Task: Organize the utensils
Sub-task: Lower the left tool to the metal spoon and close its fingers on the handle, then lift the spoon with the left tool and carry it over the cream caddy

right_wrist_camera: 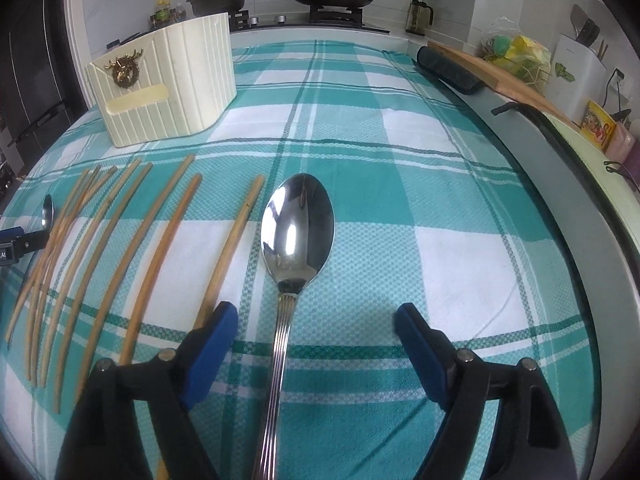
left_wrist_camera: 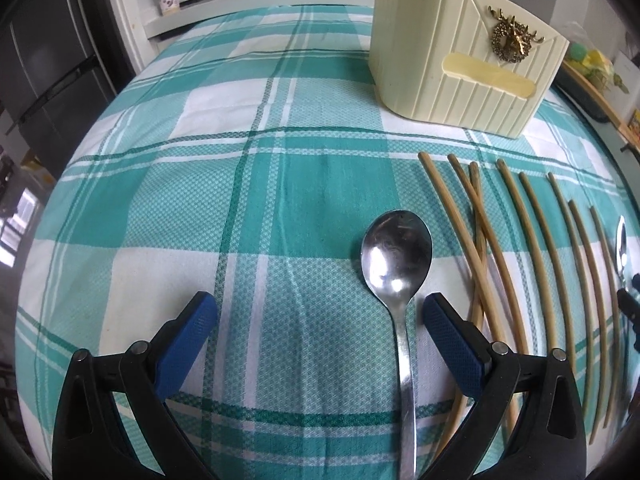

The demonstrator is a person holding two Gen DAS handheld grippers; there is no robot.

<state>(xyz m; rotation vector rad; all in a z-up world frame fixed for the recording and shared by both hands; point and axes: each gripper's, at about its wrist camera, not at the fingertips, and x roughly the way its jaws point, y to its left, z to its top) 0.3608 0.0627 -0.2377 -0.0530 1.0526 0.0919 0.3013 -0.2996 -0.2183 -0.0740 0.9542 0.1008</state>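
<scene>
The cream utensil holder [right_wrist_camera: 164,84] stands at the cloth's far end, empty side facing the utensils. Nearer than it lie the chopsticks [right_wrist_camera: 120,248], flanked by two spoons. Left gripper [left_wrist_camera: 320,312] and right gripper [right_wrist_camera: 316,322], jaws spread, each straddle a spoon [left_wrist_camera: 396,256] handle, unpinched, presumably aligned for pickup.

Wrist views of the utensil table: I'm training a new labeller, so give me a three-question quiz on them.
1. True or false: the left hand-held gripper is shut on the plain-handled spoon.
2. What lies between the two spoons? A) forks B) chopsticks C) knives
3. Fill in: the ridged-handled spoon lies between the open jaws of the ____ hand-held gripper.

Key: 1 false, its jaws stand open and the spoon lies flat on the checked cloth; 2 B; 3 right.
</scene>
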